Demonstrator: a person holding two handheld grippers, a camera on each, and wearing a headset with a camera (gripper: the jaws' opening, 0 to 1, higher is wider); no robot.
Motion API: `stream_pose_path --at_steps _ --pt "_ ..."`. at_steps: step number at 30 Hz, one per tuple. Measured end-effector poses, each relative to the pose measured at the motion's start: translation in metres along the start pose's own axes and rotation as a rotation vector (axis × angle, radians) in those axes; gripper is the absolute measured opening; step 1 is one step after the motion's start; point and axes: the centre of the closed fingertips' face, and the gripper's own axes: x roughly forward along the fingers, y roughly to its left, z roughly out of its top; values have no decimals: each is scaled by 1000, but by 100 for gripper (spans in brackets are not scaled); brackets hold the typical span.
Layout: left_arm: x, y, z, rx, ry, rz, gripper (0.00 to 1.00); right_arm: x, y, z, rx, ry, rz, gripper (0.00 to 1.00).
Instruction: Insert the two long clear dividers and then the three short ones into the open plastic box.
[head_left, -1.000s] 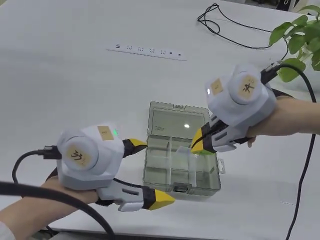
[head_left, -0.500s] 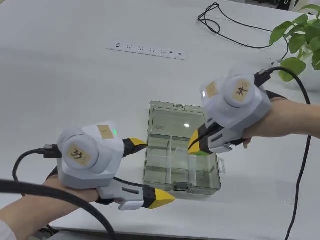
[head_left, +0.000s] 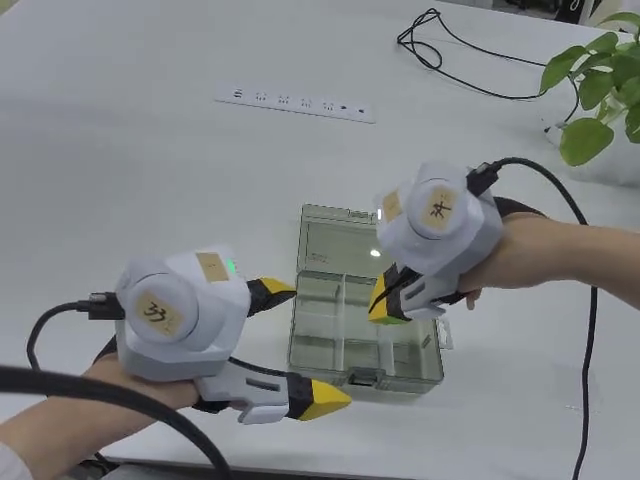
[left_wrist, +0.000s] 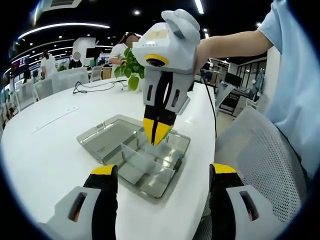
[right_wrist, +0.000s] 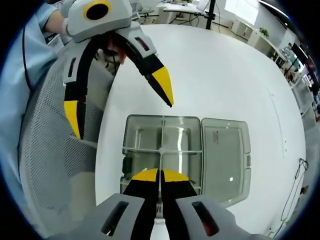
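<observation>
Head view: left tool (head_left: 312, 345) wide, right tool (head_left: 380, 310) tight on divider (right_wrist: 160, 196), handwritten stickers (head_left: 155, 312) unreadable

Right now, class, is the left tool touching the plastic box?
Apart. In the right gripper view, bare white table shows between each jaw of the open left tool and the plastic box.

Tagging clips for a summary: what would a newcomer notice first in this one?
The right gripper stands out, pointing tip-down into the open plastic box near the table's front edge. Its jaws are shut on what looks like a thin clear divider, seen edge-on. Beside the box, the left gripper hovers with its jaws spread wide, holding nothing.
</observation>
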Motion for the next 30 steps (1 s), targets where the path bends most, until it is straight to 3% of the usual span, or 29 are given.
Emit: stream_pose_path --at_steps 8,10,30 --pt "-2 2 0 -3 -1 2 76 11 0 -4 6 32 -24 2" --pt "-2 3 0 -5 -1 4 75 10 -1 -5 32 34 -16 1" --pt "-1 1 2 -2 -8 -2 75 11 -1 -6 23 35 -16 1"
